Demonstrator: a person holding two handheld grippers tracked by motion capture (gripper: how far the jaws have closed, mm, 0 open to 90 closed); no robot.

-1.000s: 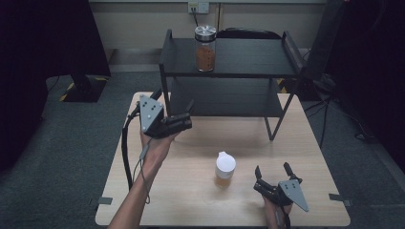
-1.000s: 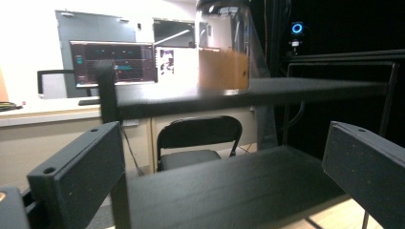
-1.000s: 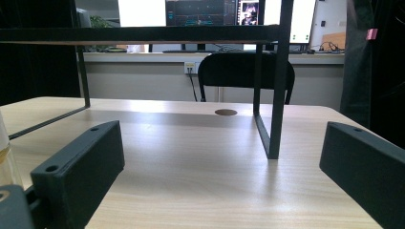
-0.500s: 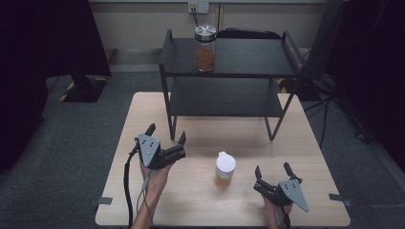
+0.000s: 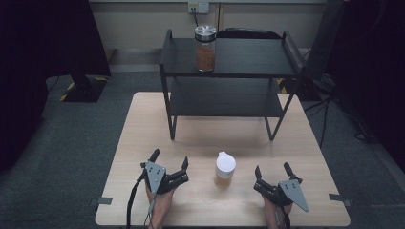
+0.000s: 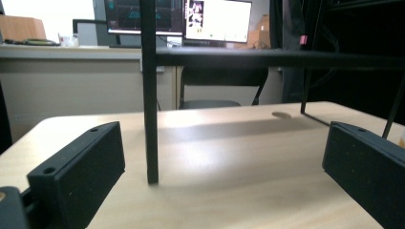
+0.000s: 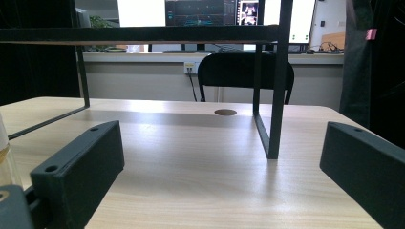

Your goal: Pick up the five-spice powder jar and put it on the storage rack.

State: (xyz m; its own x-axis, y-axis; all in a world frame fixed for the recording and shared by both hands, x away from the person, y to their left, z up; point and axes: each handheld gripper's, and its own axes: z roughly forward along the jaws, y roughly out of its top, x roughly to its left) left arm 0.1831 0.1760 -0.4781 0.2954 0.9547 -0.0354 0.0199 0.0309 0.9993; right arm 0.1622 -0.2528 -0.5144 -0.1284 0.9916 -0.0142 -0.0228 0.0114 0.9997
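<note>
Left gripper (image 5: pixel 170 161) lowered, bottle (image 5: pixel 225 169) contents unclear

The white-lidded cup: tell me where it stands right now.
In the high view the white-lidded cup stands upright on the wooden table, between the left gripper and the right gripper, in front of the black shelf rack.

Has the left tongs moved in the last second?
Yes. The left tongs have pulled back from beside the shelf's front left leg toward the table's near edge, left of the cup.
</note>
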